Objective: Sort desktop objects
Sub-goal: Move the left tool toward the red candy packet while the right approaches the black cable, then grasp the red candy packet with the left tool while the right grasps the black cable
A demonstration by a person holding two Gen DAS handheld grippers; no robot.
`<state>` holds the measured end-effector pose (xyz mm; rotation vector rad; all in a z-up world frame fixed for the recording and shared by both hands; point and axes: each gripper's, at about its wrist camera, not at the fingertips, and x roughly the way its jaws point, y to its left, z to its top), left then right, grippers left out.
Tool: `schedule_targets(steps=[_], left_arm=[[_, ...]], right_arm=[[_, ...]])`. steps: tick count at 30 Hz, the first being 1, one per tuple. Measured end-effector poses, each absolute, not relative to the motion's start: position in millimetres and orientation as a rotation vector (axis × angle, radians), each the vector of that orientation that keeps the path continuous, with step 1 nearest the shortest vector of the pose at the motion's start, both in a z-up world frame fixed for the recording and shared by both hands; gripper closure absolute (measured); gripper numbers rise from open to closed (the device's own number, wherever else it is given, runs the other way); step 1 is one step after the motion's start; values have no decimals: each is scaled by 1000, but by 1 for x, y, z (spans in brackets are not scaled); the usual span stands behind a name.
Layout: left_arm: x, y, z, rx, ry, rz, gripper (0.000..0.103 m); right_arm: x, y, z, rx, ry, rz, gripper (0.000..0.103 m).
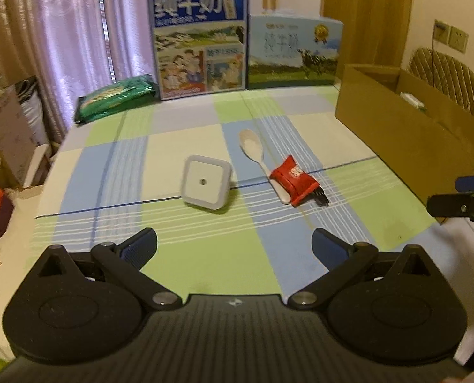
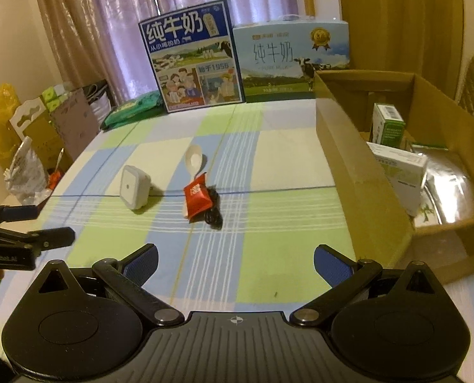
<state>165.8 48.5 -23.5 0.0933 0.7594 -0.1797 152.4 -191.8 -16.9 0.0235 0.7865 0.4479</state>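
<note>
- Cardboard box (image 2: 364, 172) stands at the right edge of the checked tablecloth (image 1: 205, 233), with cartons (image 2: 388, 124) already lying inside it.
- White square night light (image 1: 205, 185) rests near the middle of the cloth, tilted up on one edge.
- Just to its right a white spoon (image 1: 256, 150) lies with its handle under a red packet (image 1: 289, 178); something black pokes out beneath the packet, too small to name.
- Left gripper (image 1: 235, 245) and right gripper (image 2: 235, 260) both hover short of these things, jaws spread wide and holding nothing.
- Judging by this, the sort is partway: three or four pieces remain on the cloth and a pick has not yet begun.
- Next, one gripper likely needs to reach forward and straddle a piece. The night light sits free; the overlapping packet and spoon need separating.
</note>
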Motion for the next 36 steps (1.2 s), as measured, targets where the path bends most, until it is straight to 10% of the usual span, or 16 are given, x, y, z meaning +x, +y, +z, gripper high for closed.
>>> schedule_targets(steps=[12, 25, 36], left_arm=[[205, 3, -57, 262, 775, -293, 2], [244, -7, -70, 270, 782, -331, 9], [262, 4, -74, 153, 805, -296, 10]], right_arm=[[201, -187, -77, -52, 795, 540, 4], [244, -156, -95, -133, 768, 645, 49], [257, -126, -113, -200, 787, 717, 62]])
